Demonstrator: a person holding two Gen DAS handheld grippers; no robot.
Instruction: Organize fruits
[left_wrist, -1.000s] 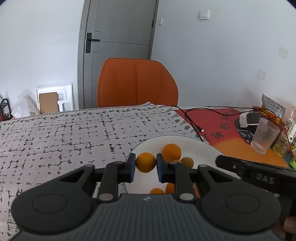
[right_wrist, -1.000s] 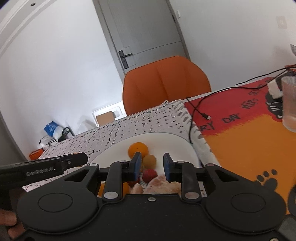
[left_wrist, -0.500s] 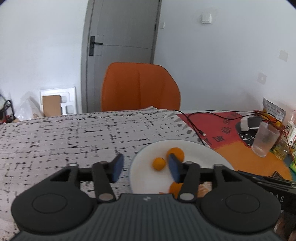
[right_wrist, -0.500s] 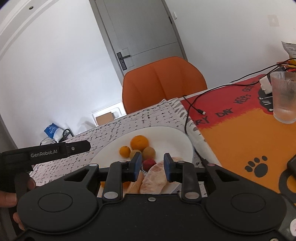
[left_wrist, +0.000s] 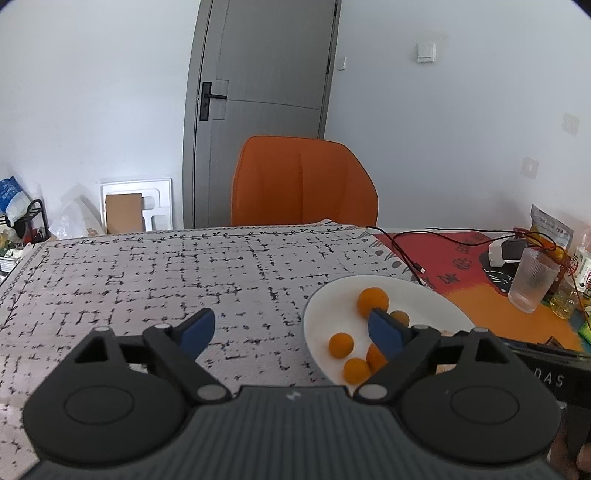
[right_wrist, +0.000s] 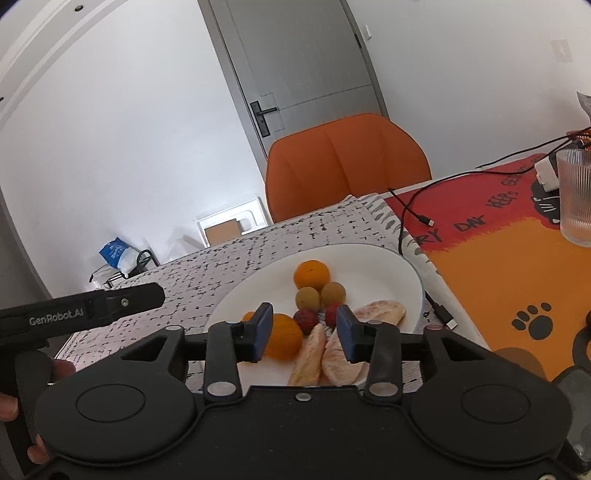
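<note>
Covering table: crosshatch-patterned cloth (left_wrist: 184, 273)

Your white plate (right_wrist: 402, 271) looked like glossy, smooth ceramic, while the black-and-white tablecloth (left_wrist: 155, 280) under it was matt woven cloth. The oranges (right_wrist: 311, 274) you had there showed dimpled, slightly shiny peel, and the peeled segments (right_wrist: 380, 312) looked moist and fibrous. The ribbed glass (right_wrist: 576, 195) was clear, and the orange chair (left_wrist: 303, 184) had smooth, matt upholstery. Both grippers were matt black plastic with blue pads (right_wrist: 264, 330).
</note>
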